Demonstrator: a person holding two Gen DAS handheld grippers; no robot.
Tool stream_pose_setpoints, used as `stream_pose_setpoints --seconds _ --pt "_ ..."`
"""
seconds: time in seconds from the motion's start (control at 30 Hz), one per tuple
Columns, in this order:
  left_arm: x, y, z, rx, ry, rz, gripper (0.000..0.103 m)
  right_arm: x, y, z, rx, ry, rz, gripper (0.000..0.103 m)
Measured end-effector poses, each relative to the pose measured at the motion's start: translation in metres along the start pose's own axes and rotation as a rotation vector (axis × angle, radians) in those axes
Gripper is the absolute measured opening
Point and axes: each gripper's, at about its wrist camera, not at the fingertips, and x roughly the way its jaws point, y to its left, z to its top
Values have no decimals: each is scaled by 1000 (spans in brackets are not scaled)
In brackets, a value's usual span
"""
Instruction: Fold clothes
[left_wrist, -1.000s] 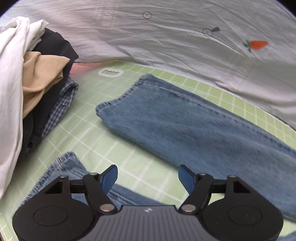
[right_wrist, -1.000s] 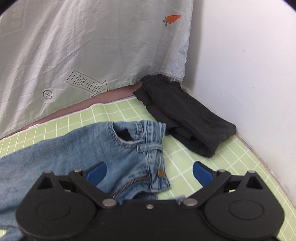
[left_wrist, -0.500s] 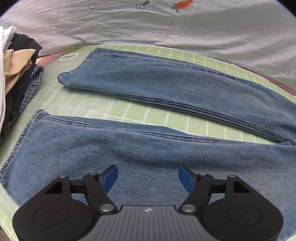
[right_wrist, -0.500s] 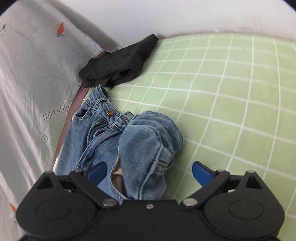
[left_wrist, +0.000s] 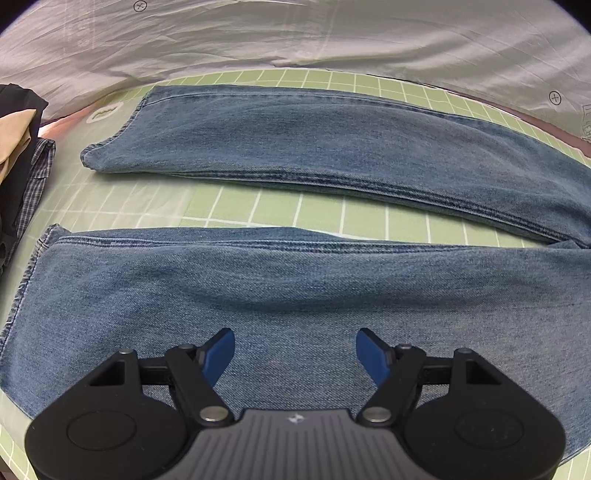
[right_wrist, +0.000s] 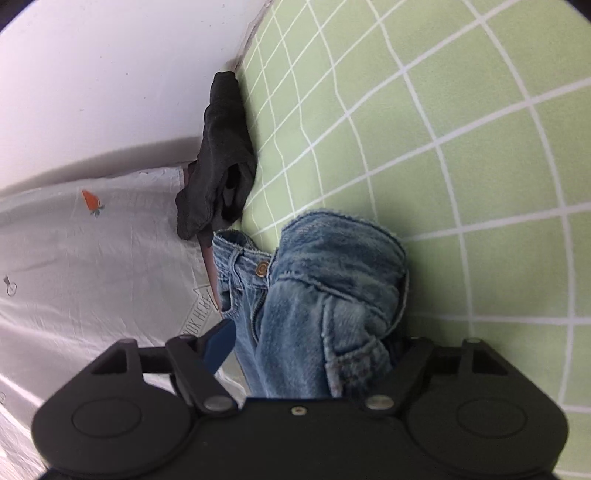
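You work on a green mat (left_wrist: 321, 214) with a white grid, which stretches ahead of both sets of jaws. Beyond the left jaws, a creased grey sheet (left_wrist: 295, 37) printed with small round marks lines the mat's far edge. Left of the right jaws, that sheet (right_wrist: 92, 258) shows an orange carrot (right_wrist: 91, 201) and lettering. Ahead and left of the right jaws, a plain white wall (right_wrist: 110, 74) meets the mat (right_wrist: 461, 166). Light is soft and even.
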Motion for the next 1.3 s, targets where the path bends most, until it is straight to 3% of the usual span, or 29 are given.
stream_pose_setpoints --seconds 0.03,0.07,0.1,0.17,0.2,0.23,0.3,0.43,0.47,0.53,0.63,0.87,1.13,1.3 --pt "2 0 0 -1 5 5 73 2 4 4 -8 0 4 42" --pt "4 1 -1 -3 12 13 73 3 9 7 -25 -1 7 36" --pt "5 2 -1 -6 18 18 73 -2 28 3 -140 -16 5 27" --pt "8 6 -2 -15 32 26 73 -13 66 -4 -378 -48 -1 18" --pt "10 8 -3 -20 39 31 73 -24 89 -17 -579 -84 -28 15" --pt "11 10 -4 -25 46 36 73 -34 110 -29 -774 -119 -55 14" --pt "15 14 -5 -39 61 41 75 -41 124 -45 -1000 -161 -117 14" --pt "16 22 -4 -69 63 29 78 -11 91 -7 -924 -78 -468 21" --pt "15 23 -4 -70 61 32 77 -7 84 -2 -919 -55 -494 25" --pt "13 25 -3 -73 58 38 77 -11 80 -5 -933 -54 -503 53" --pt "8 29 -5 -88 47 25 77 -21 81 -11 -938 -53 -490 79" --pt "-13 46 -21 -149 19 -2 77 -37 58 -24 -826 5 -463 83" --pt "-37 90 -59 -230 23 -2 77 -46 42 -68 -850 126 -460 84" --pt "-44 139 -75 -268 31 6 77 -44 34 -106 -871 165 -459 93"
